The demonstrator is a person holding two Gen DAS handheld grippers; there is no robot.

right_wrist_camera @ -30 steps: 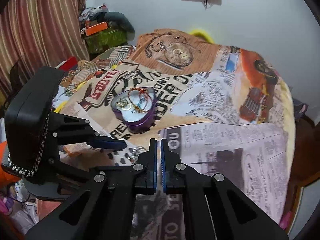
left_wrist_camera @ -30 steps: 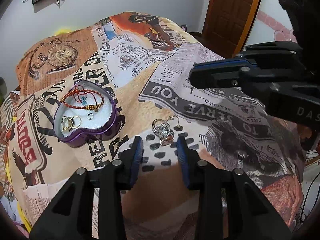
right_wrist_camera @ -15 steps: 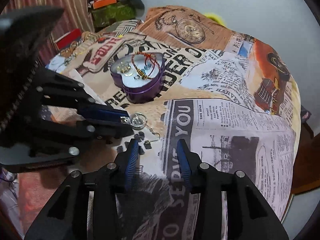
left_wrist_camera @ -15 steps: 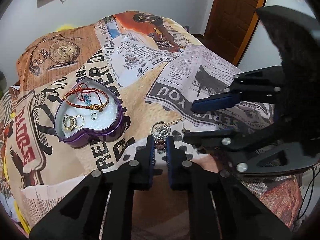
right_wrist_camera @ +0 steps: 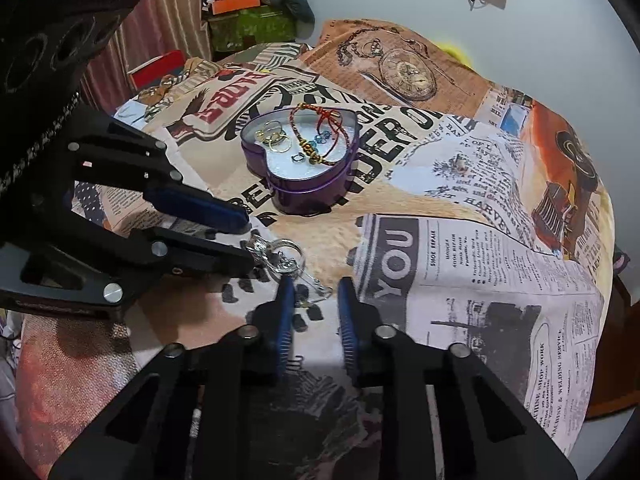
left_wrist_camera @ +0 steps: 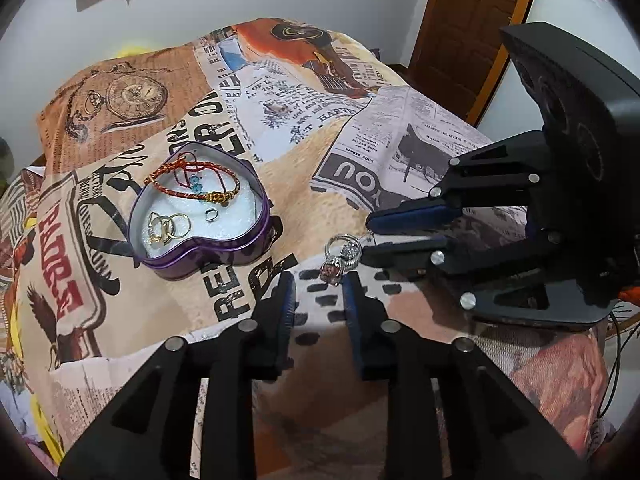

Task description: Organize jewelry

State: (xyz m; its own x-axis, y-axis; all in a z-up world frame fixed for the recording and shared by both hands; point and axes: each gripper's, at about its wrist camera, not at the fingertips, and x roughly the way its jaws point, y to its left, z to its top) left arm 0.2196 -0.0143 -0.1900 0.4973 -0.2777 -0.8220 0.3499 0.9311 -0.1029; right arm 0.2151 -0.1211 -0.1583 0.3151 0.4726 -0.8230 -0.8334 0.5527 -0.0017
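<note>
A silver hoop earring with sparkly stones [left_wrist_camera: 342, 254] lies on the printed cloth, also seen in the right wrist view [right_wrist_camera: 282, 258]. My left gripper [left_wrist_camera: 319, 286] is open, its fingertips on either side of the earring's near end. My right gripper [right_wrist_camera: 314, 290] is open just behind the earring's hook; in the left wrist view [left_wrist_camera: 370, 236] its tips sit right beside the earring. A purple heart-shaped tin [left_wrist_camera: 200, 252] stands to the left, holding a red-and-gold bracelet [left_wrist_camera: 192, 184] and several rings [left_wrist_camera: 170, 226]. The tin also shows in the right wrist view [right_wrist_camera: 304, 196].
The table is covered with a newspaper-print cloth [left_wrist_camera: 280, 92]. A wooden door [left_wrist_camera: 472, 20] stands at the back right. Boxes and clutter [right_wrist_camera: 248, 12] stand by a curtain beyond the table's far left in the right wrist view.
My left gripper was shut on the earring half a second ago and has opened. My right gripper has moved in closer to the earring; it opened from shut a second ago.
</note>
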